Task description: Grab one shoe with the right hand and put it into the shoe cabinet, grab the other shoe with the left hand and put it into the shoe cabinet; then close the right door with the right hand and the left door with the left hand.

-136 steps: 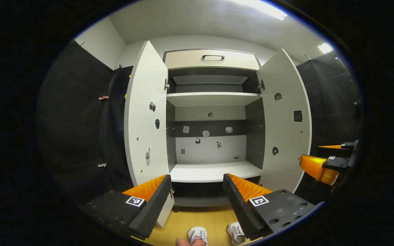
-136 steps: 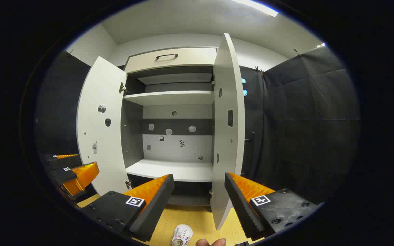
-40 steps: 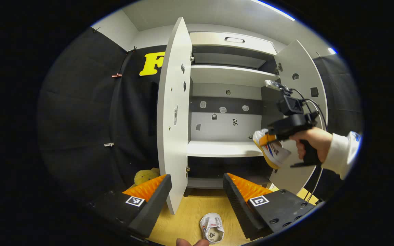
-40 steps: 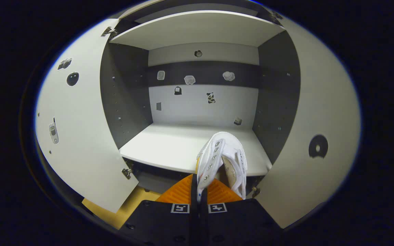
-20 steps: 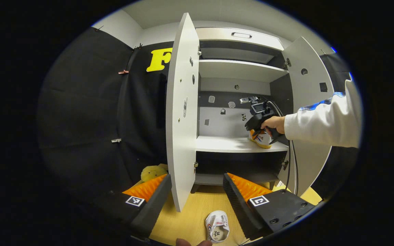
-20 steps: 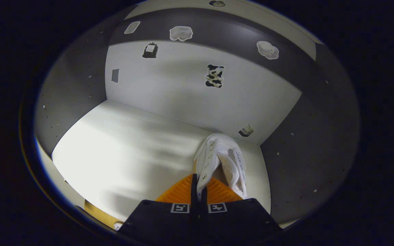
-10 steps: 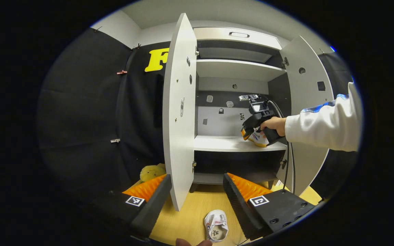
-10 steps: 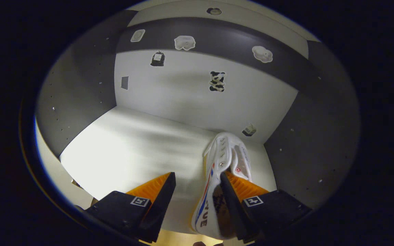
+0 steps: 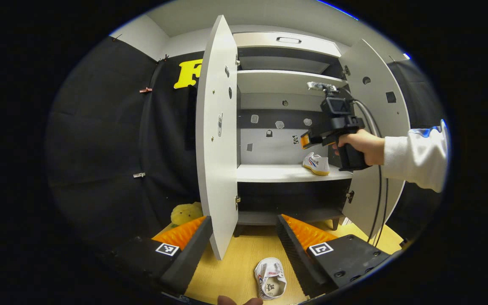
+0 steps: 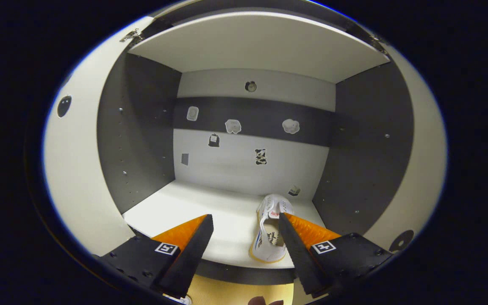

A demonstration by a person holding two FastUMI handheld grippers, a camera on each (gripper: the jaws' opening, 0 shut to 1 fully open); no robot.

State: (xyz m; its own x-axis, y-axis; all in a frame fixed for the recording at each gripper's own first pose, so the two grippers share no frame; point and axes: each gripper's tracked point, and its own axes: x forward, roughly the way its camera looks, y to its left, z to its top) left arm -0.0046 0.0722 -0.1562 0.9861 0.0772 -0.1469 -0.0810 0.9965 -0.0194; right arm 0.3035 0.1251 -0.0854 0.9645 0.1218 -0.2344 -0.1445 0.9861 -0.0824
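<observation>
Right tongs (image 10: 244, 235) are hanging in front of the open shoe cabinet (image 10: 140, 127) with fingers spread wide and gripping nothing; one white shoe (image 10: 269, 233) is lying on the lower shelf (image 10: 193, 207) toward its right side, near the right inner wall, toe pointing to the back panel, and it is showing between the spread fingers without either finger pressing on it. In the left gripper view the same shoe (image 9: 317, 163) is sitting on the shelf (image 9: 269, 173) just below the right tongs (image 9: 305, 139), which a hand (image 9: 360, 144) in a white sleeve (image 9: 415, 159) is holding above and apart from it. Left tongs (image 9: 244, 237) are also standing wide open and empty, low over the wooden floor (image 9: 235, 271); the second shoe (image 9: 270, 283) is lying on the floor between their fingers, opening up. Both cabinet doors are standing open: left door (image 9: 217, 135), right door (image 9: 375, 127). A yellow plush toy (image 9: 183, 213) is sitting on the floor left of the left door
</observation>
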